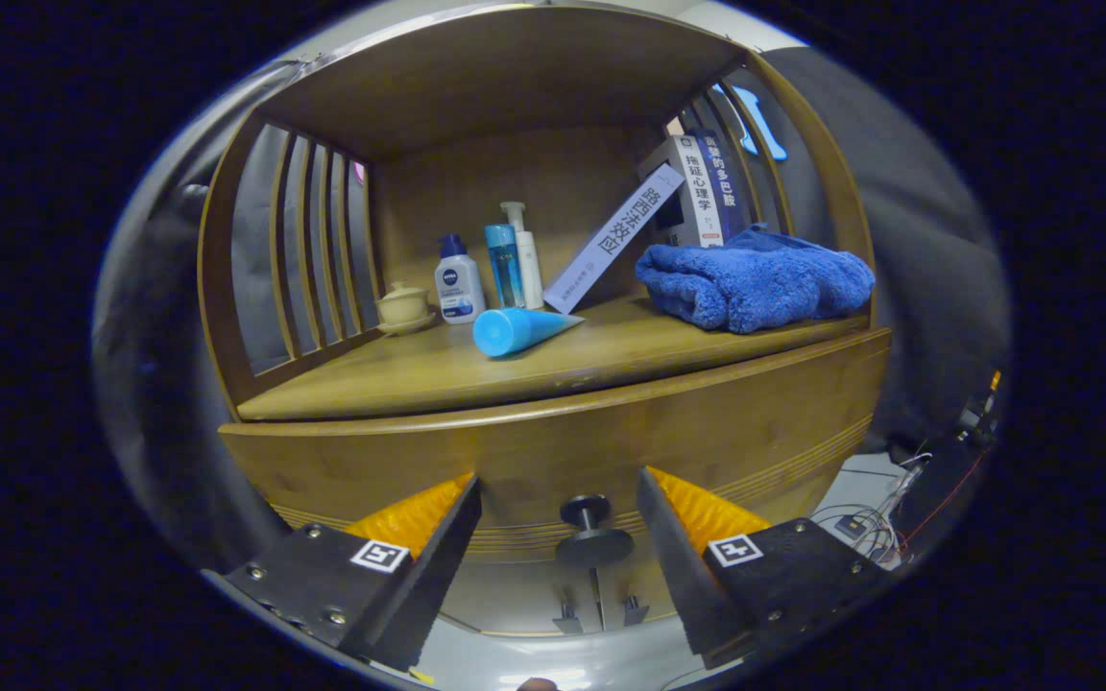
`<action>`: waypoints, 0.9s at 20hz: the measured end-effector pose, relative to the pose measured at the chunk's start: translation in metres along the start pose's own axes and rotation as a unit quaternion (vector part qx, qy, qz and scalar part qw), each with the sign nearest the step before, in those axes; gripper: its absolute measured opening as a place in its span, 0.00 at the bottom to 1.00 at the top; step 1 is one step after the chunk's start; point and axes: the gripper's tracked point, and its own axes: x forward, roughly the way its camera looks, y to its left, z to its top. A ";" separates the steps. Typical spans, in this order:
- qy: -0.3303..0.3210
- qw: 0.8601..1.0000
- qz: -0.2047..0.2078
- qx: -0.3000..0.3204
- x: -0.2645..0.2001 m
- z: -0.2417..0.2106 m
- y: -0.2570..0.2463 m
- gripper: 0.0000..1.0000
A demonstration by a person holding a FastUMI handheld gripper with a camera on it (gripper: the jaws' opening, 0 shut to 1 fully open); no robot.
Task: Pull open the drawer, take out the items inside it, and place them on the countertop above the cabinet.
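Two fingers of the gripper stick out in front, spread wide apart and holding nothing. Each one is a flat wedge with a bumpy, ribbed pad on its inner side and a small square marker on top.

Between the fingers, a bit ahead of their tips, sits the drawer knob. It is dark and round, like a little mushroom on a short stem. Neither finger touches it.

That knob sticks out from the drawer, which is shut. Its front is smooth brown wood with thin grooves cut along the lower part.

Right above the drawer is the countertop, a flat wooden board with wooden walls and a wooden roof over it. On one side the wall is made of thin upright slats.

A blue tube with a round cap lies on its side near the front of the countertop. Behind it stand a squat white bottle with a dark cap, a see-through blue bottle and a tall thin white pump bottle, all close together. Beside them sits a small pale lidded cup on a saucer.

A soft, fluffy blue towel is bunched up at the other end. Behind it lean some books, and one thin white book is tilted against them.
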 end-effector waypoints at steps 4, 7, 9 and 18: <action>0.000 1.000 0.004 0.000 0.006 0.002 0.002 0.97; -0.002 1.000 0.016 -0.004 0.007 0.003 0.004 1.00; 0.000 1.000 0.021 -0.007 0.010 0.005 0.005 0.99; -0.032 0.998 0.051 -0.035 -0.017 0.029 0.024 1.00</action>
